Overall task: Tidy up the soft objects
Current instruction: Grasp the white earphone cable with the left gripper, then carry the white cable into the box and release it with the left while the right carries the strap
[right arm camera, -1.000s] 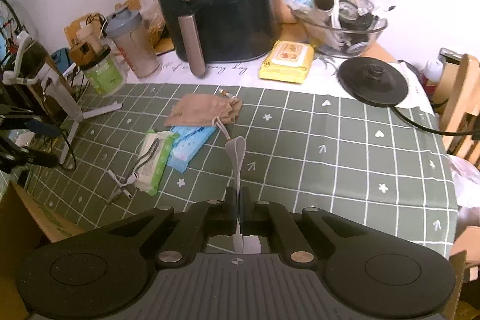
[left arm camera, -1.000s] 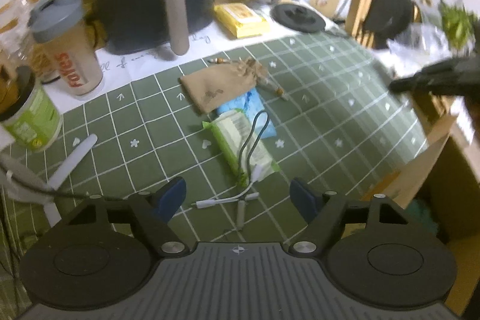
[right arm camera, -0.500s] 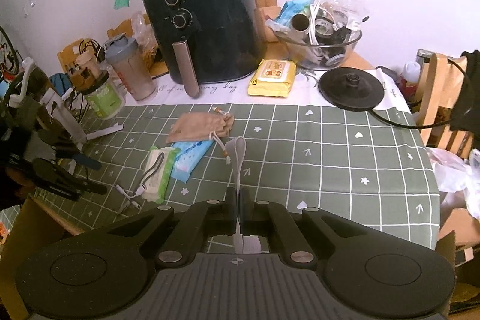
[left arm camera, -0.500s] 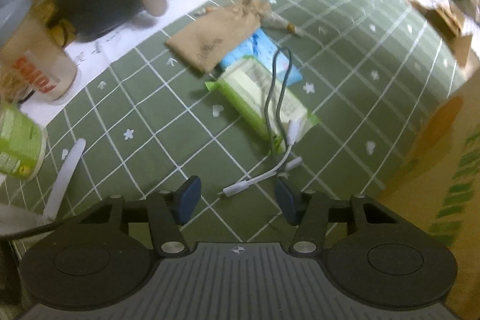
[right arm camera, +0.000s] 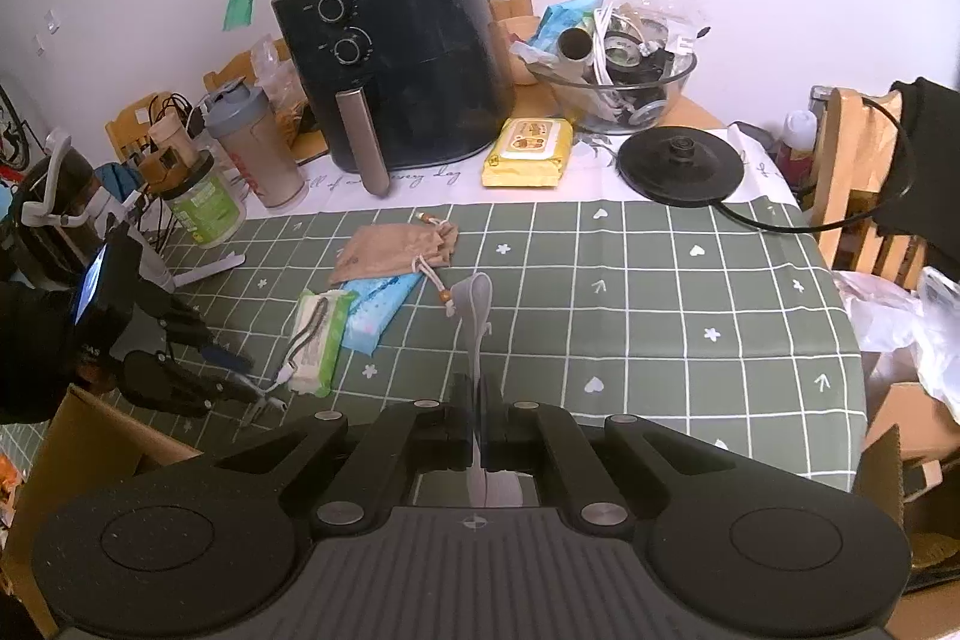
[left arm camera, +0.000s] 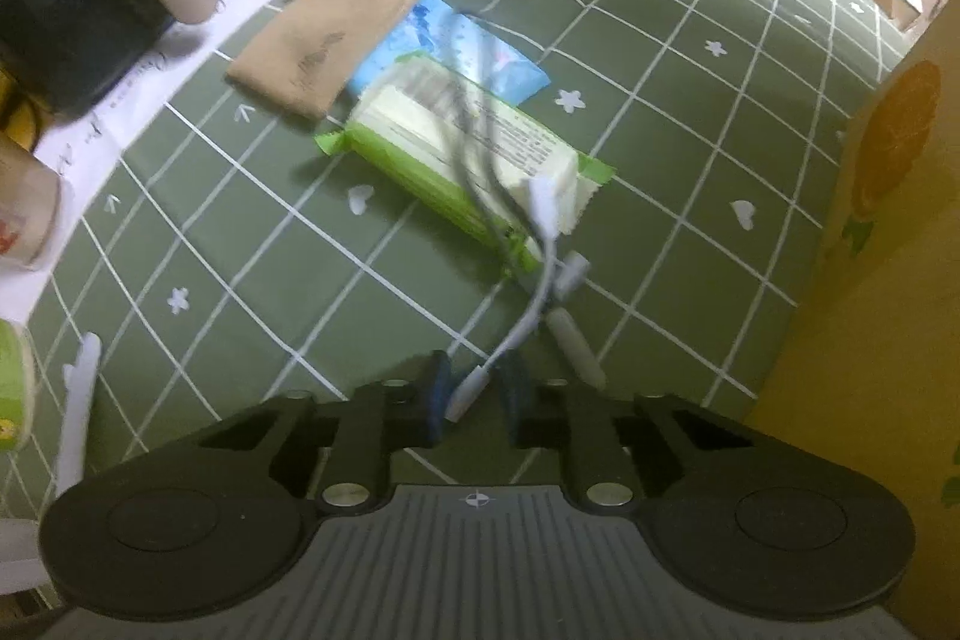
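Three soft items remain on the worktop (right arm camera: 660, 316): a tan drawstring pouch (right arm camera: 396, 253), a blue packet (right arm camera: 378, 307) partly under it, and a green wet-wipe pack (left arm camera: 462, 160) with a white cable (left arm camera: 528, 316) draped over it. The left gripper (left arm camera: 474, 394) has just been closing; its jaws stand narrow around the cable's white plug end, though whether the pads already press on it is not clear. The right gripper (right arm camera: 478, 409) is clamped on a pale grey strip (right arm camera: 474, 316) that stands up from its jaws. By my judgement the sorting is at an early stage. A cardboard box (left arm camera: 888, 310) stands at the worktop's near edge just beside the left gripper, limiting room on that side; the green cloth to the right of the items is bare, while the back edge is crowded by an air fryer (right arm camera: 390, 64) and a glass bowl (right arm camera: 624, 94).
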The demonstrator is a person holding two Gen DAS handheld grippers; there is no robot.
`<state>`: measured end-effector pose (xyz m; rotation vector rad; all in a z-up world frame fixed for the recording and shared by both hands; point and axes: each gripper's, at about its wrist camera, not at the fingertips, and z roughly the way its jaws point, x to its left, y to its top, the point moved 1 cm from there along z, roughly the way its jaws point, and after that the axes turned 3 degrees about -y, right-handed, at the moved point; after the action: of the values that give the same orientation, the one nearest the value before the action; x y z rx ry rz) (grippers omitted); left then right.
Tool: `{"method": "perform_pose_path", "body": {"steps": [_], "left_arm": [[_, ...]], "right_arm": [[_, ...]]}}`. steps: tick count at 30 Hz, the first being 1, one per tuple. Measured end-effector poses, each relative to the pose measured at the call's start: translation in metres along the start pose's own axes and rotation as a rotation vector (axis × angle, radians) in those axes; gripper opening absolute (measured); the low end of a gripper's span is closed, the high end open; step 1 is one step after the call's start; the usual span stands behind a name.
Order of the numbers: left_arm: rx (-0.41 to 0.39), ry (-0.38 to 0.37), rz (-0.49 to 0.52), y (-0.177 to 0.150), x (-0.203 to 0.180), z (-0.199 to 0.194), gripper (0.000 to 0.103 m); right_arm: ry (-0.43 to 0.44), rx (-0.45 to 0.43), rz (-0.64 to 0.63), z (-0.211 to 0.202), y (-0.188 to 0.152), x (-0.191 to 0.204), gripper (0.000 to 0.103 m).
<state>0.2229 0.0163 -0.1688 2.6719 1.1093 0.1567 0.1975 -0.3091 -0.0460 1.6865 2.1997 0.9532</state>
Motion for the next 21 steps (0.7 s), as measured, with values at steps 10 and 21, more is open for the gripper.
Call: {"method": "perform_pose_path", "body": {"steps": [10,21], "left_arm": [[0.034,0.074,-0.035,-0.005,-0.015,-0.013,0.007],[-0.102,0.141,-0.214,-0.006,-0.014,-0.063,0.007]], "right_arm": [[-0.001,-0.012,0.012,-0.005,-0.002,0.001,0.004],[0.026,-0.03,-0.001,-0.014,0.001,0.015,0.004]]}}
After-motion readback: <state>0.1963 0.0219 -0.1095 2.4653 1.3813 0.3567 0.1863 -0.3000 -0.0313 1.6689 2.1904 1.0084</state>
